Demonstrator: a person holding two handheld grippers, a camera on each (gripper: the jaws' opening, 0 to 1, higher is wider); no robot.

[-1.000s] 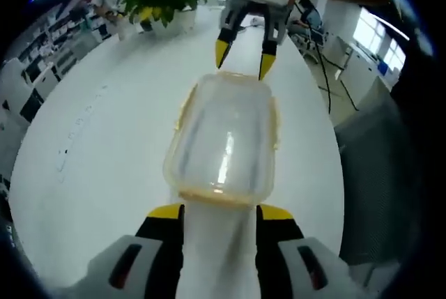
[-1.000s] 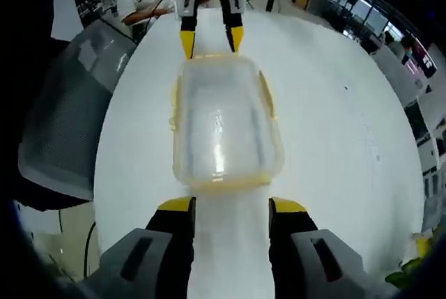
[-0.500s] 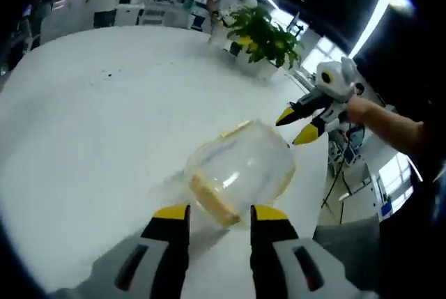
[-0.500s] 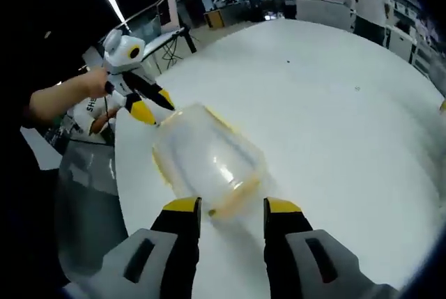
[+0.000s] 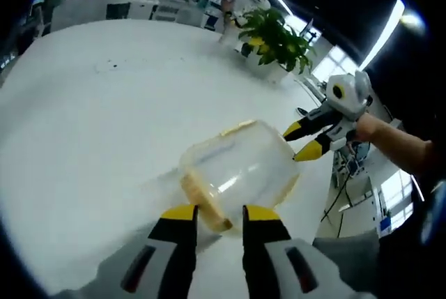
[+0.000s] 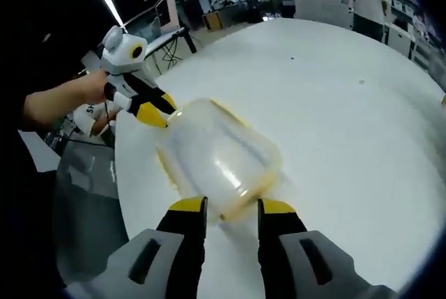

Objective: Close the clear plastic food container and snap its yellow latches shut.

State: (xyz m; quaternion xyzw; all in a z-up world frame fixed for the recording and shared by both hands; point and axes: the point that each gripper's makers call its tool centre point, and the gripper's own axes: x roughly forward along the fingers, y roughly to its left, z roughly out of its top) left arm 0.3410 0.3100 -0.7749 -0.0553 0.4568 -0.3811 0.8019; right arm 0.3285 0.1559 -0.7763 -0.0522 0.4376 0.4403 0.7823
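Observation:
The clear plastic container (image 5: pixel 240 166) lies on the white table with its lid on and yellow latches along its edges. My left gripper (image 5: pixel 219 214) is at its near end, jaws narrowed but still apart, with a yellow latch (image 5: pixel 204 200) between the tips. In the right gripper view the container (image 6: pixel 219 149) lies ahead of my right gripper (image 6: pixel 231 207), whose jaws stand the same way around the opposite end's yellow edge (image 6: pixel 237 205). Each gripper shows at the far end in the other's view: the right gripper (image 5: pixel 306 140) and the left gripper (image 6: pixel 152 109), each held by a hand.
The round white table (image 5: pixel 83 125) stretches wide to the left. A potted plant (image 5: pixel 272 41) stands at its far edge. A grey chair (image 6: pixel 87 201) sits beside the table edge. People and desks are in the background.
Both grippers' jaws have narrowed and moved in closer over the container's end latches. The container looks slightly turned and nearer in both views.

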